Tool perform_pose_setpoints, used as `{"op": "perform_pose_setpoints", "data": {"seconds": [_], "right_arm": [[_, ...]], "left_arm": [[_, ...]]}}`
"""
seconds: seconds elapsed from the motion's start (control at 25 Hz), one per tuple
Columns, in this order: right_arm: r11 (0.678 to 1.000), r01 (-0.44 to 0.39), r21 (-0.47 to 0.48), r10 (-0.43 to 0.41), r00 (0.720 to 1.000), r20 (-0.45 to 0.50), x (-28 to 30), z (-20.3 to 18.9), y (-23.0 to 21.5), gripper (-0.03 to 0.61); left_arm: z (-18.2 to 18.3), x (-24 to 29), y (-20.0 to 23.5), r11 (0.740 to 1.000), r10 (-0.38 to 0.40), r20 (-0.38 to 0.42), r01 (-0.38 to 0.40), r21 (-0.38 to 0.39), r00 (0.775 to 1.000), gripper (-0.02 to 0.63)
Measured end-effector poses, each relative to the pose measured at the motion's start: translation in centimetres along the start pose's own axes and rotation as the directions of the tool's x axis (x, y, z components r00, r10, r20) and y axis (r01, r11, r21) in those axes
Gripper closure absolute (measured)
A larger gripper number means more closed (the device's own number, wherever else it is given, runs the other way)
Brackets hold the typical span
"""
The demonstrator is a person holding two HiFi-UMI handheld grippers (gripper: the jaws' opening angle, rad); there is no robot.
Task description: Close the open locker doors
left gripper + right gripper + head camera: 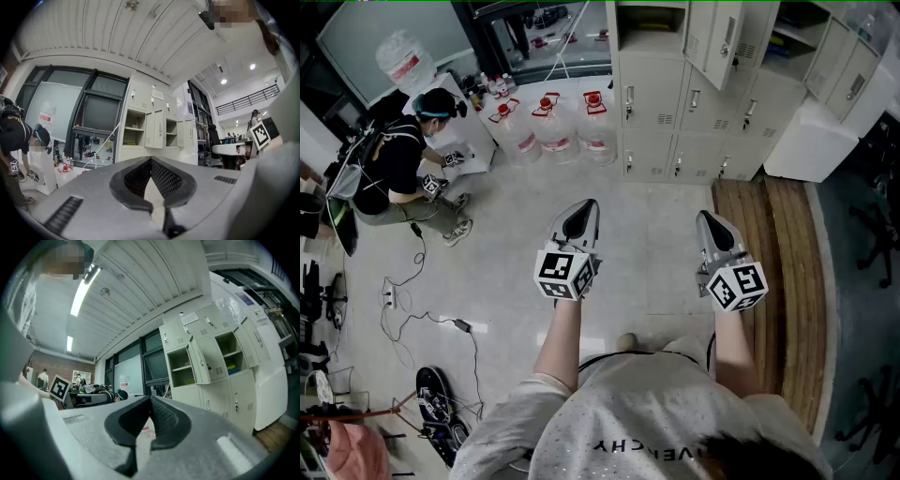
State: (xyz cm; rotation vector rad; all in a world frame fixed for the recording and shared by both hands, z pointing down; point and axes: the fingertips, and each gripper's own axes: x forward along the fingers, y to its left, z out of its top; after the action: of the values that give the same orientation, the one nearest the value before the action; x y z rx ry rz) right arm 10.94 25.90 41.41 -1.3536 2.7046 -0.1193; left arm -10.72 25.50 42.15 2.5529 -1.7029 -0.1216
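Observation:
The cream locker bank (684, 103) stands ahead across the floor. Its top row has one open compartment (649, 23) on the left and another (797, 37) on the right. Between them a door (724, 42) hangs swung out. My left gripper (581, 217) and right gripper (711, 225) are held side by side over the floor, well short of the lockers, both shut and empty. In the left gripper view the jaws (150, 159) meet below the lockers (154, 129). In the right gripper view the jaws (150, 399) are closed, with the open door (201, 362) at the upper right.
A person (403, 169) crouches at the left by a white cabinet. Three water jugs (548, 122) stand before the lockers' left end. Cables (422, 309) trail on the floor. A wooden platform (778, 272) runs along the right, and a white unit (816, 141) stands beyond it.

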Motion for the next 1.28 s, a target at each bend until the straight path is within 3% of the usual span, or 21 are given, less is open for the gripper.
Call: {"op": "perform_pose_setpoints", "data": {"seconds": [0.72,0.8,1.04,1.28], "right_arm": [[1.0,-0.007,-0.002,0.007,1.0,-0.017,2.0,-0.9,1.6,0.577],[1.0,-0.013,0.006,0.013,1.0,-0.015,2.5,-0.8,1.2,0.547],[0.999,-0.032,0.017,0.033,0.999,-0.019,5.1,-1.0,-1.2,0.529],[0.999,-0.036,0.036,0.037,0.999,-0.033,9.6,-1.2,-6.5,0.523]], "left_arm": [[-0.9,0.4,1.9,0.999,-0.015,-0.001,0.015,-0.043,1.0,0.615],[-0.8,1.1,1.9,0.999,-0.024,0.002,0.024,-0.043,1.0,0.615],[-0.6,4.9,2.5,0.999,-0.034,0.0,0.034,-0.036,0.999,0.615],[-1.1,11.6,3.0,0.998,-0.045,-0.02,0.044,-0.034,0.999,0.615]]}}
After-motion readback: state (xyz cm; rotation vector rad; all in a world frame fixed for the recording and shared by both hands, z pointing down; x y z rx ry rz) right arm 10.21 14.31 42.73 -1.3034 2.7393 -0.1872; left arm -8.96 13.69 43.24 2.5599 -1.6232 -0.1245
